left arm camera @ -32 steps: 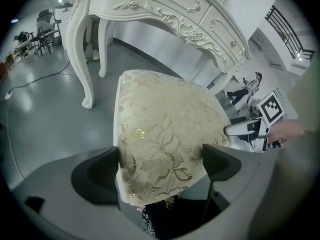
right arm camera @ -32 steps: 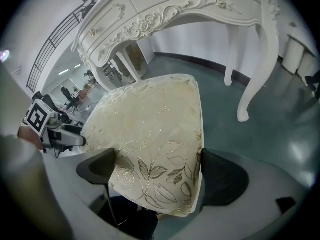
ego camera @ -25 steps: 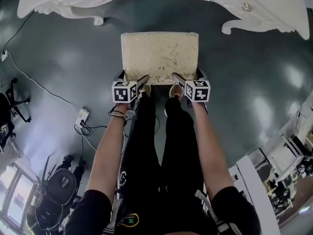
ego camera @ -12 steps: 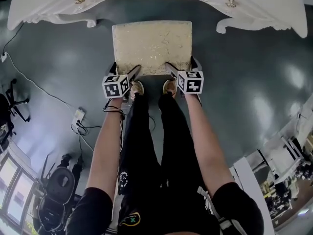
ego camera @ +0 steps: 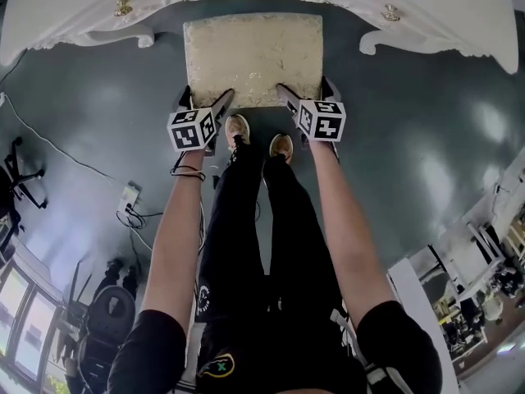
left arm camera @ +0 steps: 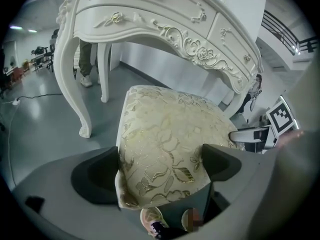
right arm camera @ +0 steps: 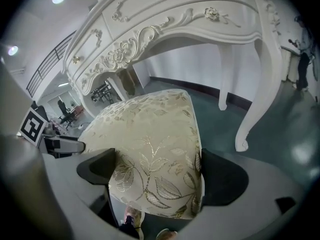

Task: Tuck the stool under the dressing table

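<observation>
Stool (ego camera: 253,56) stands on the grey floor (ego camera: 426,138), centred between the front legs of the white dressing table (ego camera: 459,15). Its far edge sits right at the tabletop's front rim, looks just under it; the near half is out in the open.

Cream cushion with a gold leaf pattern, top level.

Left gripper (ego camera: 205,101) is on the stool's near left corner. In the left gripper view (left arm camera: 157,169) the fingers (left arm camera: 97,176) stand wide with the cushion corner between them, clamped on it from both sides.

Right gripper (ego camera: 305,90) does the same on the near right corner. The right gripper view (right arm camera: 160,173) shows its fingers (right arm camera: 222,179) pressed on either side of the cushion.

My operator's shoes (ego camera: 238,127) are on the floor just behind the stool's near edge, between the two grippers.

Carved table leg (right arm camera: 250,114) is beside the stool, apart from it. Gold drawer knobs (ego camera: 123,8) show on the front.

Power strip (ego camera: 130,197) and cable lie on the floor, well off to the left.
</observation>
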